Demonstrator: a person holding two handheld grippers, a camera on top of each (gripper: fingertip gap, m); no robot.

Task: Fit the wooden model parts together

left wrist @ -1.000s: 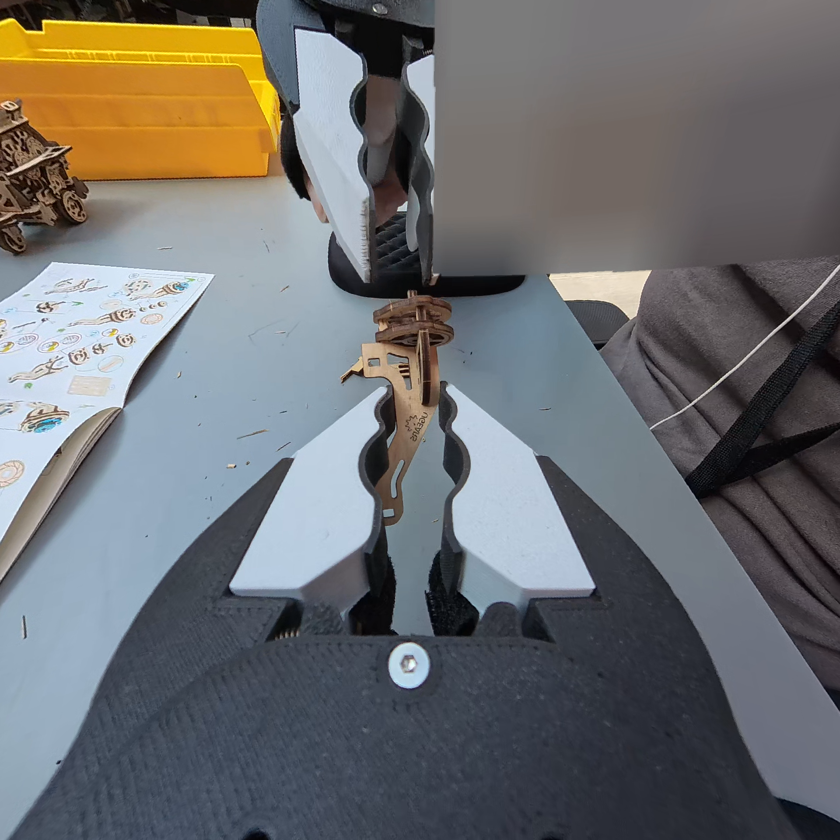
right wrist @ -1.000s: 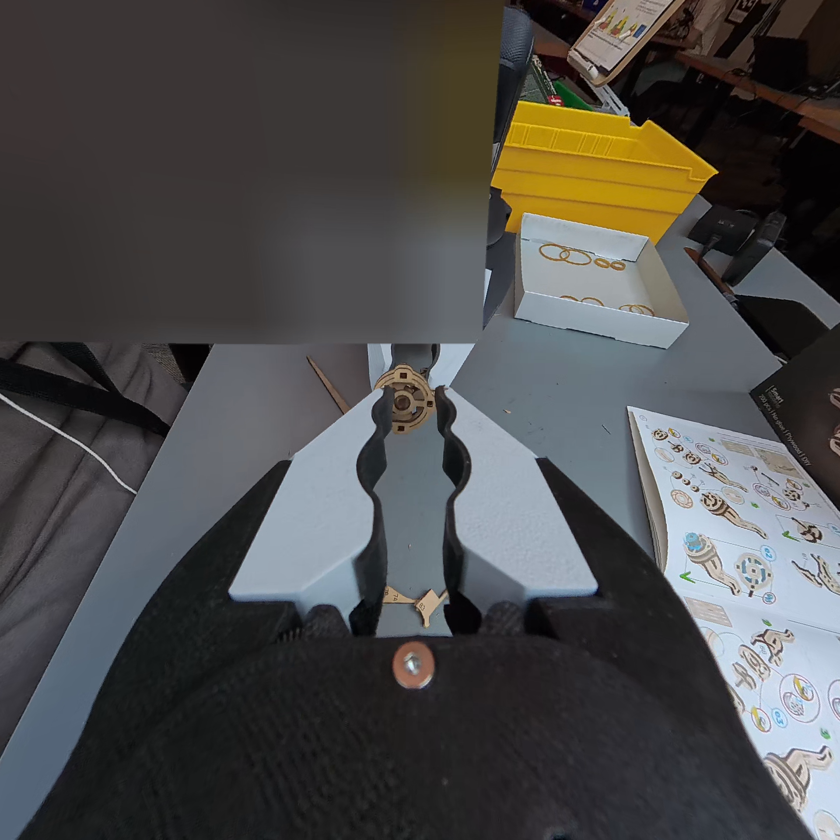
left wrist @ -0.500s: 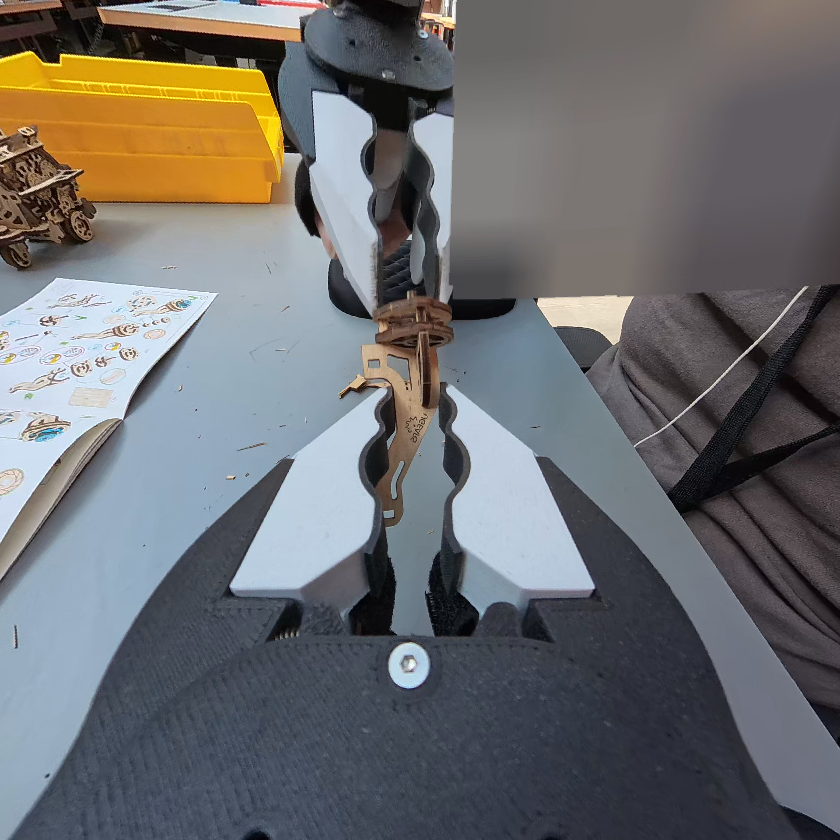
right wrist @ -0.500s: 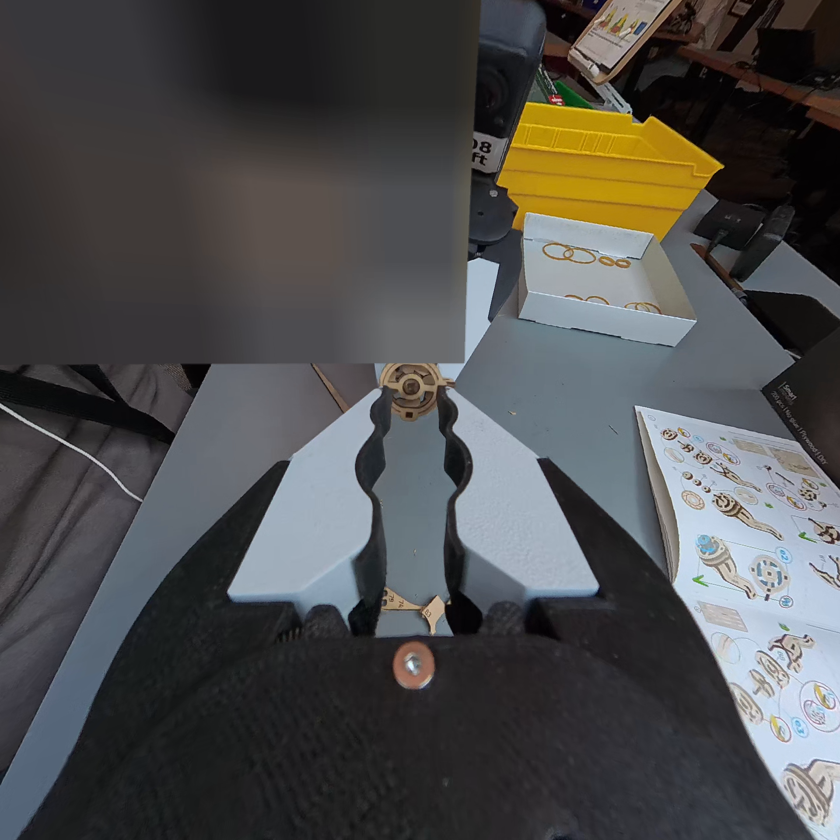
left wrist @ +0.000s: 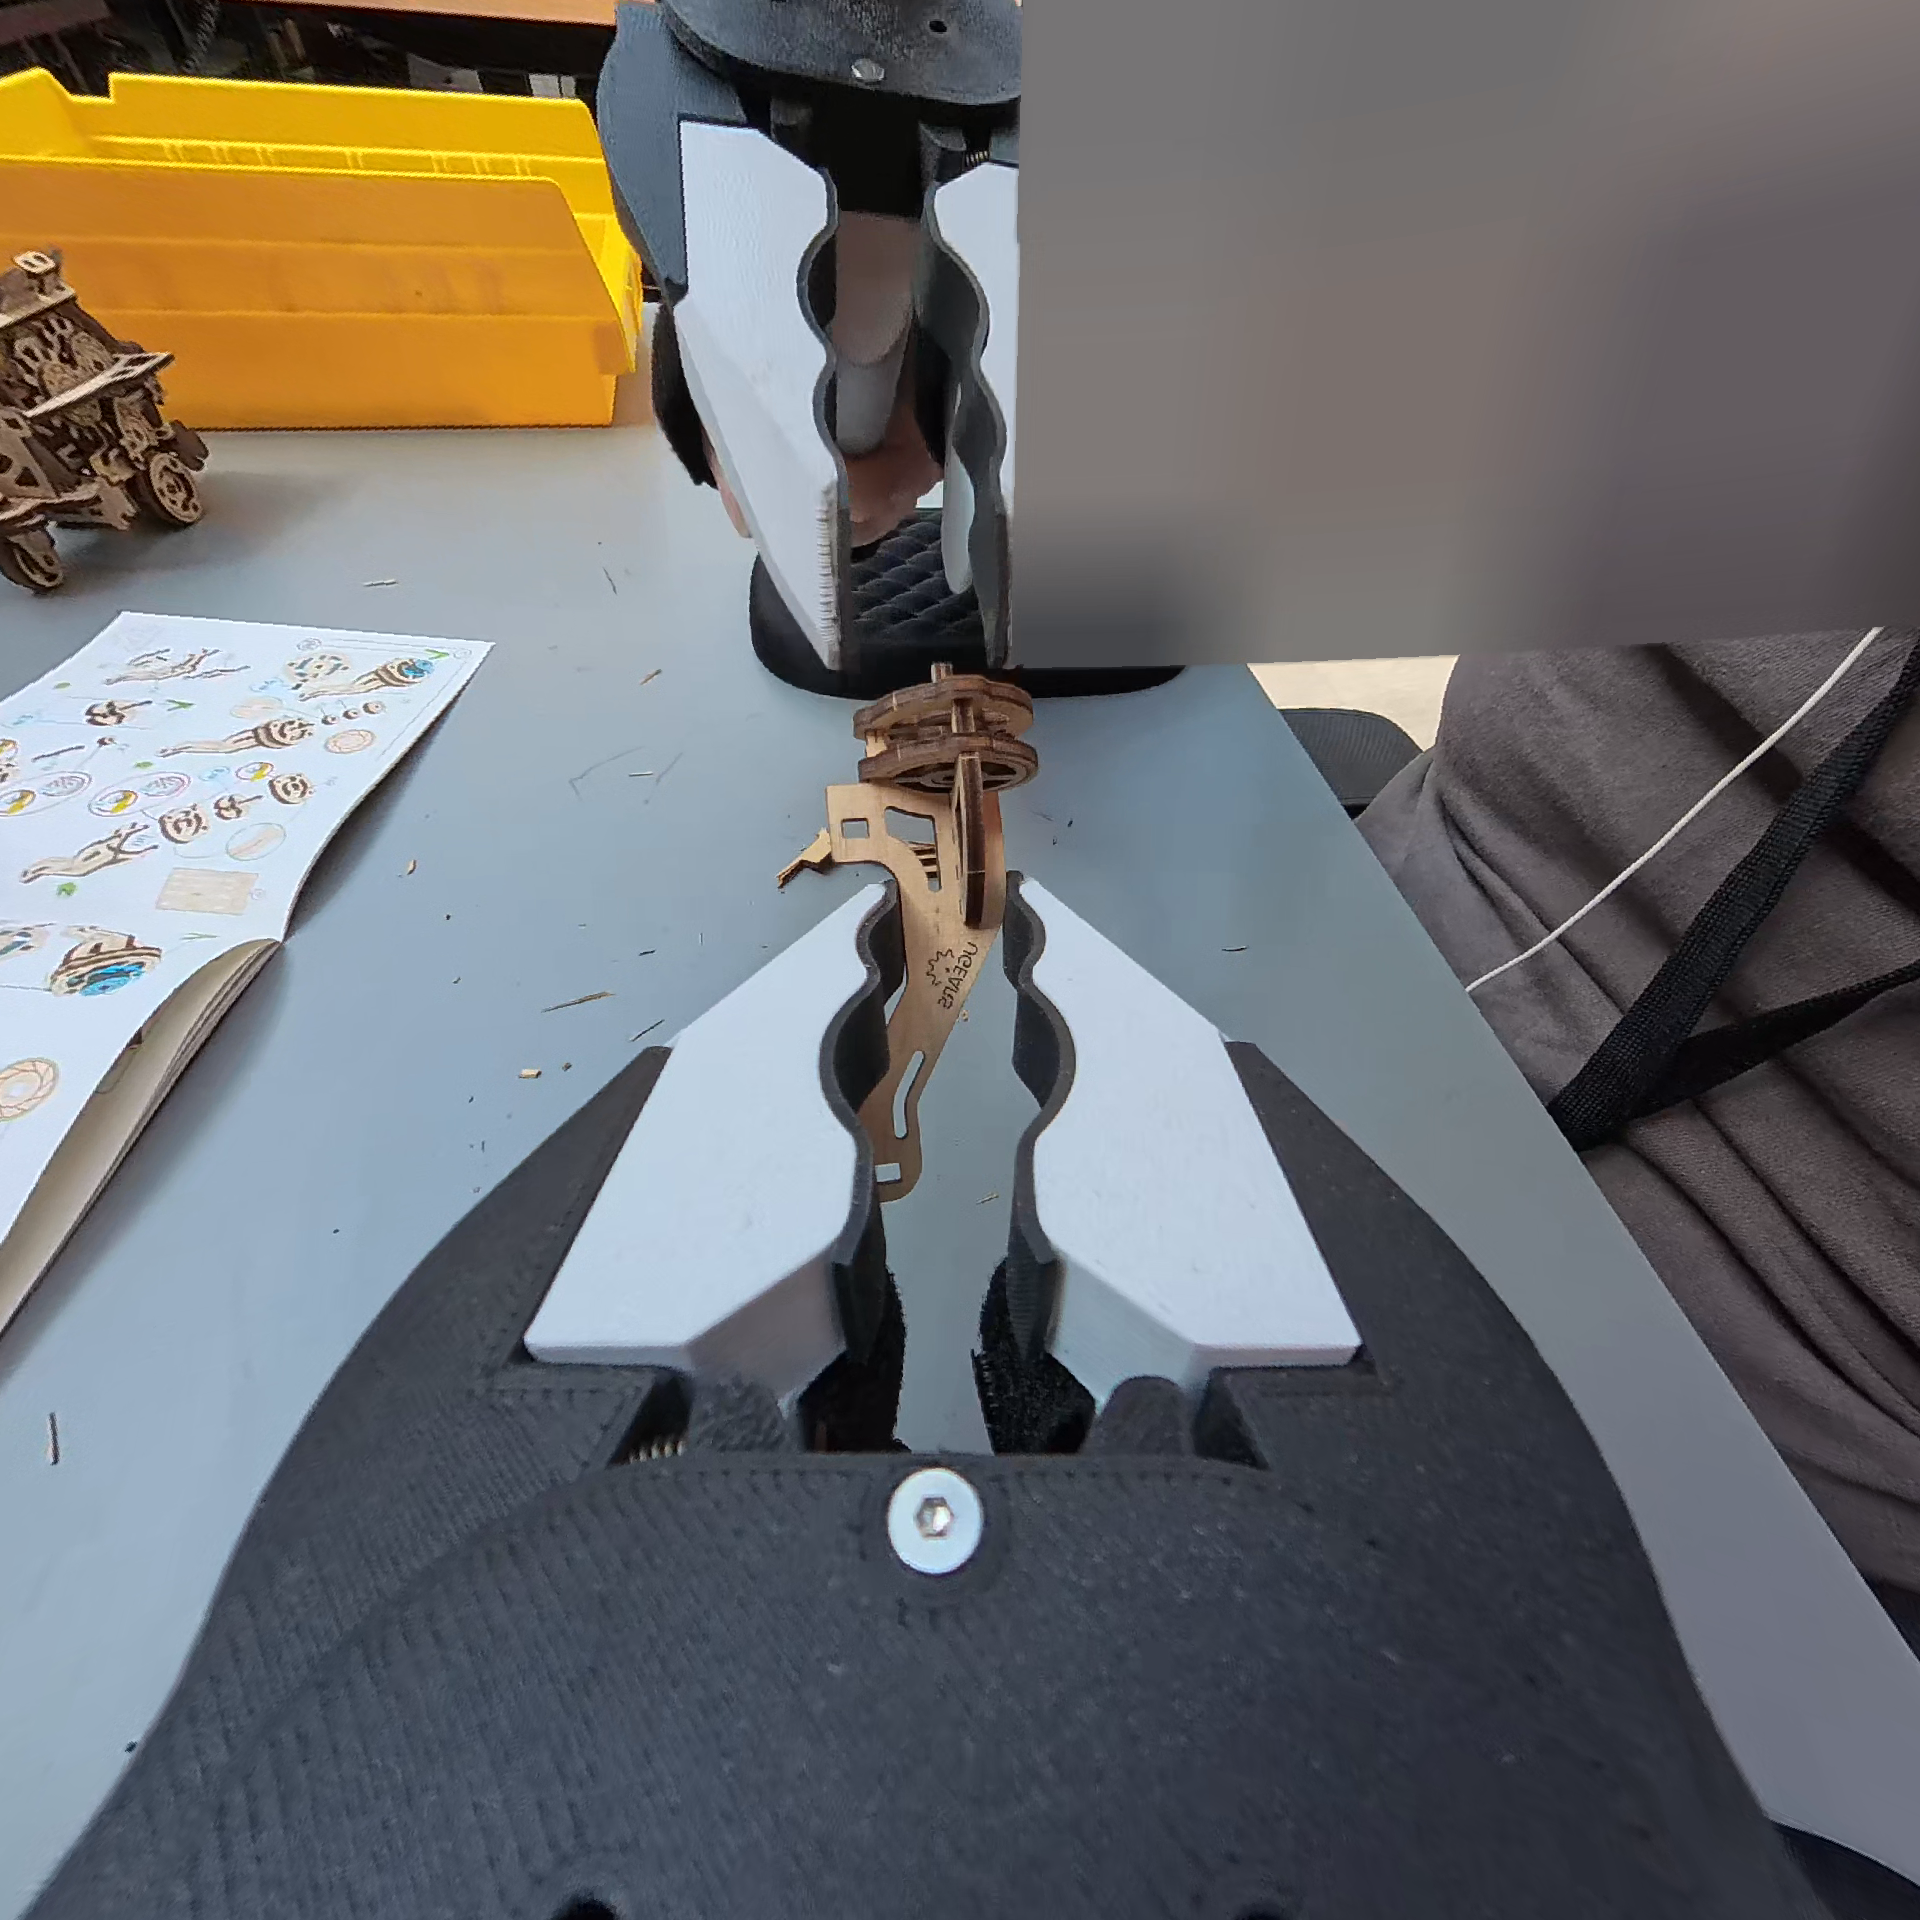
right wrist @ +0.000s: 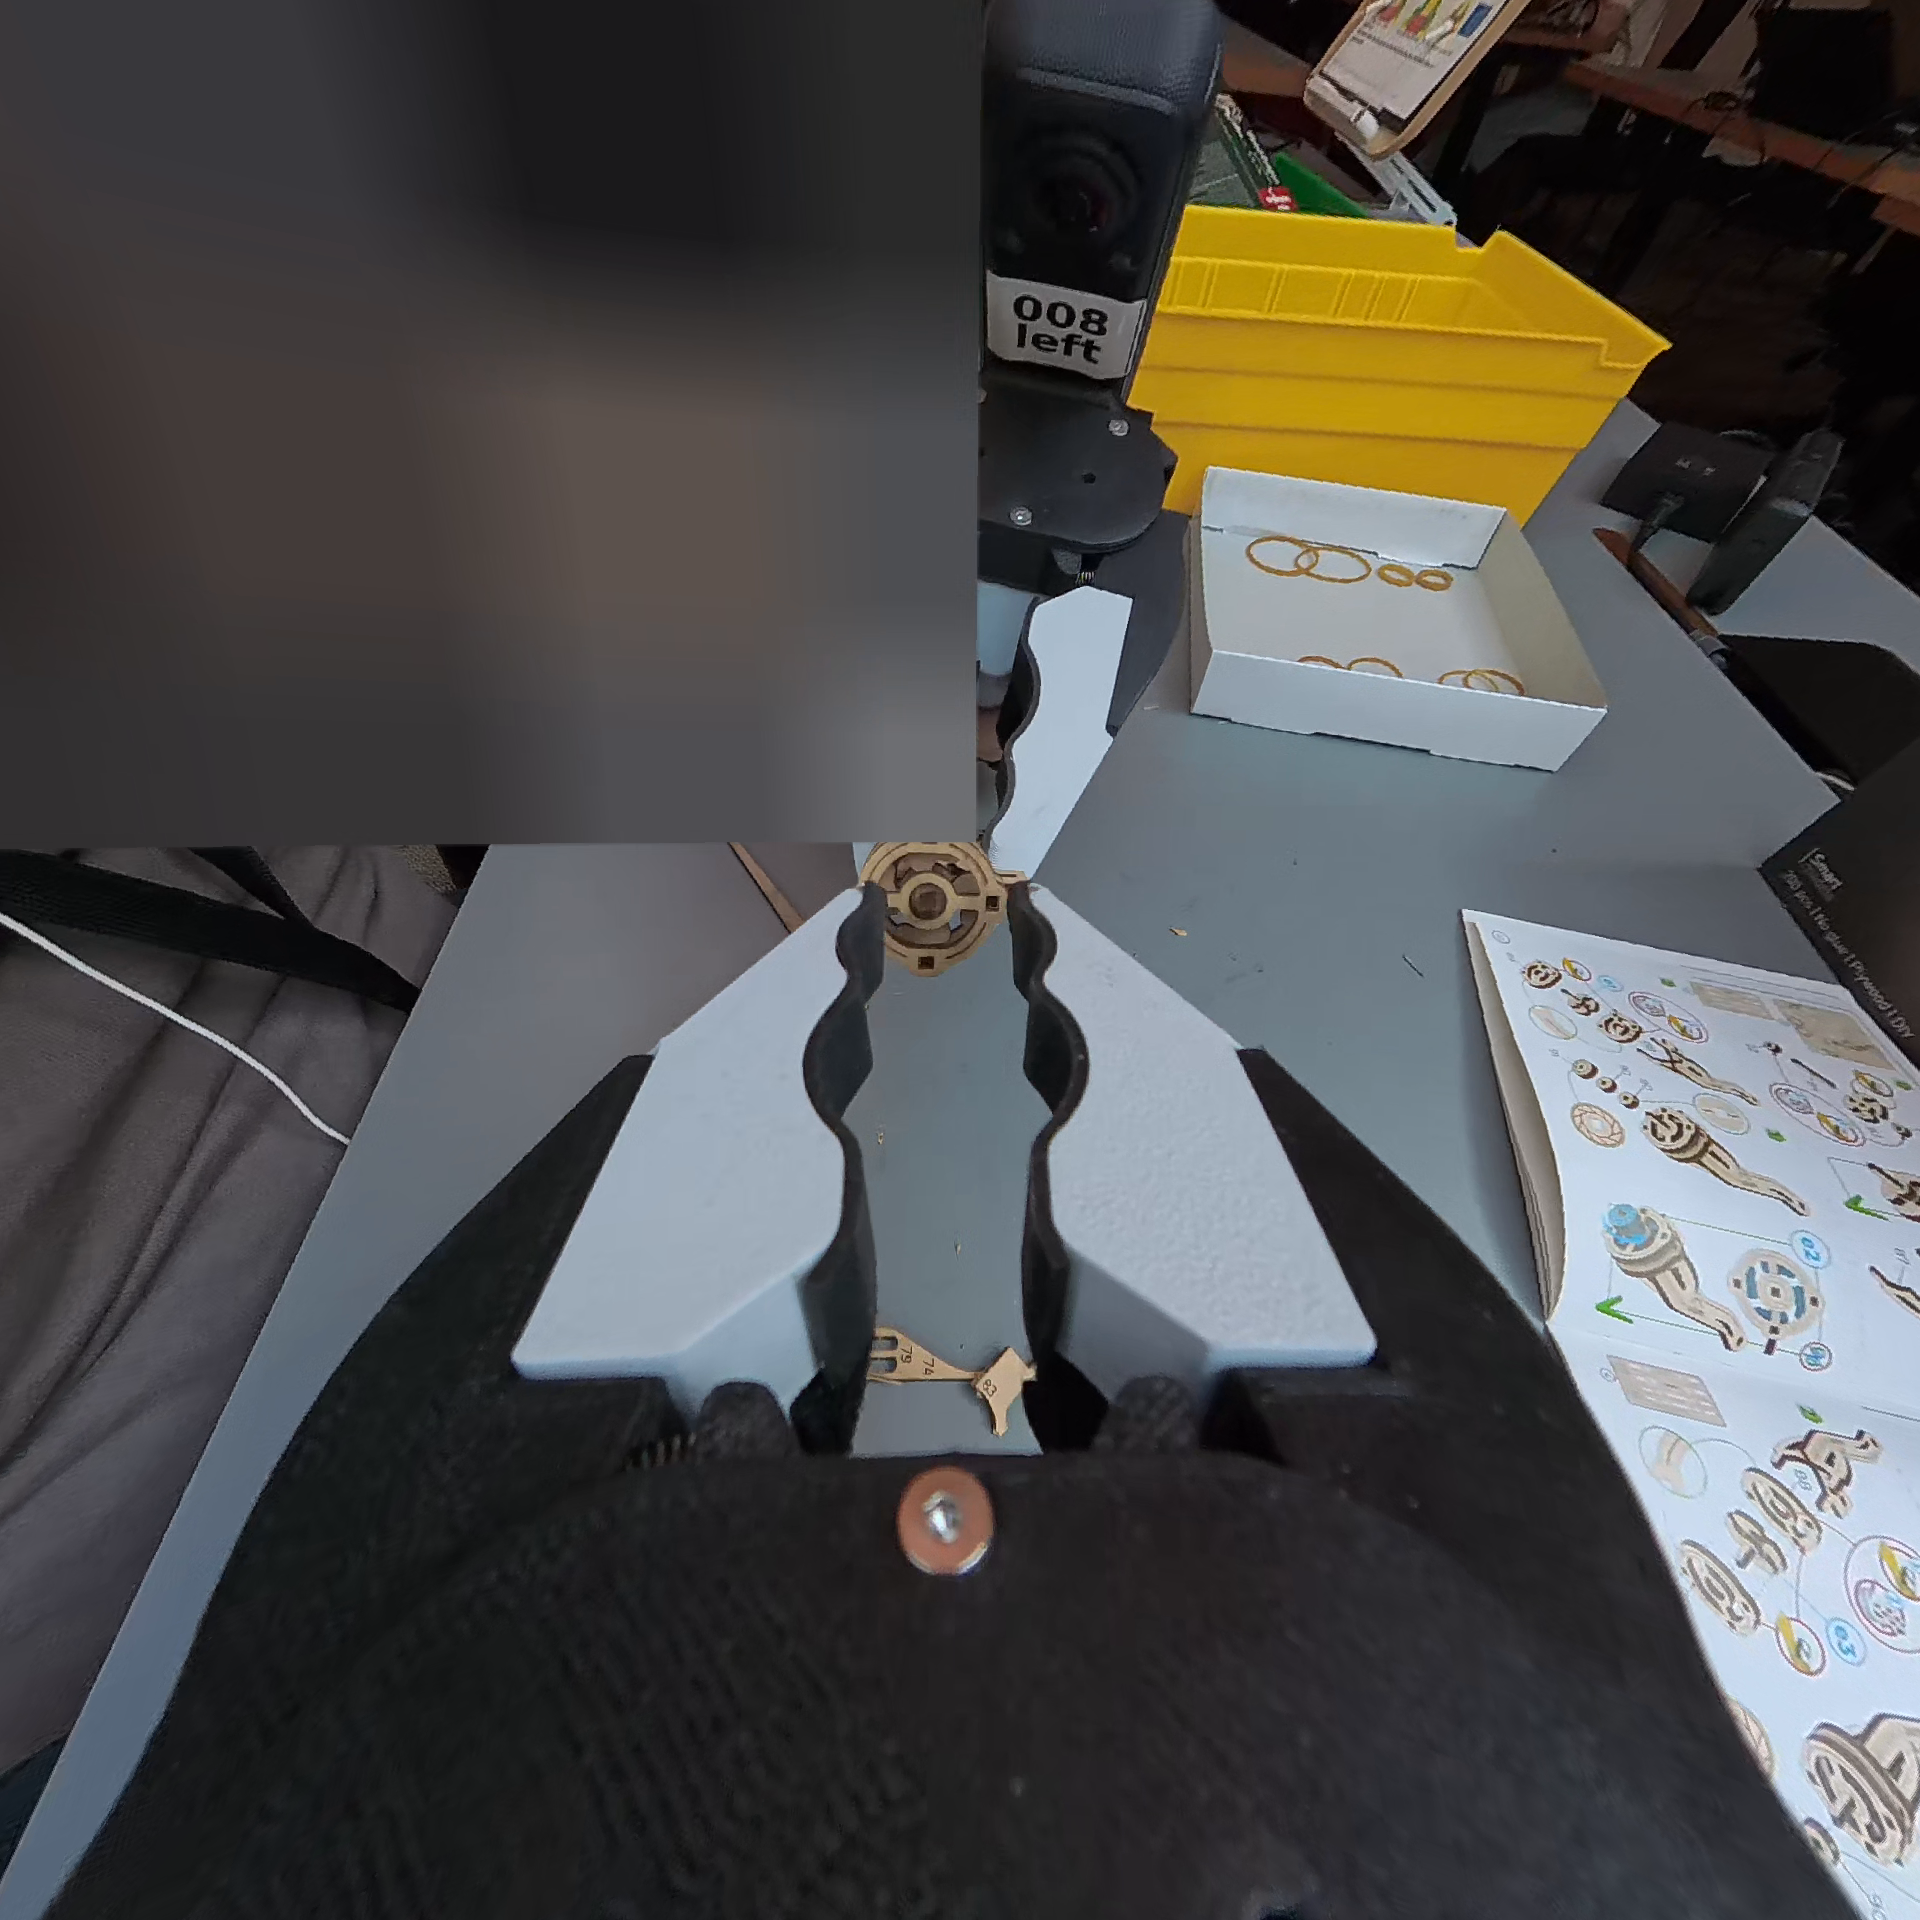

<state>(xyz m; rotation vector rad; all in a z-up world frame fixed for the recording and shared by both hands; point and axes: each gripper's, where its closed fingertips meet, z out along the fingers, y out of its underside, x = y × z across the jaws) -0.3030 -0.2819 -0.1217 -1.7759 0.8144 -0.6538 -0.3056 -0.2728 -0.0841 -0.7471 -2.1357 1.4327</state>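
My left gripper (left wrist: pixel 940 904) is shut on a flat wooden arm piece (left wrist: pixel 925 1018) and holds it tilted above the grey table (left wrist: pixel 468 1143). A round wooden hub (left wrist: pixel 945 738) sits on the far end of that piece. My right gripper (right wrist: pixel 935 904) faces it from the other side, jaws a hub's width apart and holding nothing. Its tips stand just off the hub's (right wrist: pixel 932 909) face. It also shows in the left wrist view (left wrist: pixel 909 644). Small loose wooden parts (right wrist: pixel 951 1371) lie on the table under the right gripper.
A yellow bin (left wrist: pixel 312 260) and a finished wooden model (left wrist: pixel 73 436) stand at the back. An open instruction booklet (right wrist: pixel 1714 1247) lies to the side. A white box with rings (right wrist: pixel 1382 623) sits near the bin. A seated person's grey clothing (left wrist: pixel 1714 1039) lies past the table edge. Tip to tip, the grippers are about 4 centimetres apart.
The right gripper moved in until its tips met the hub half a second ago, and has since drawn back a little. The left gripper still holds the arm piece in the same place.
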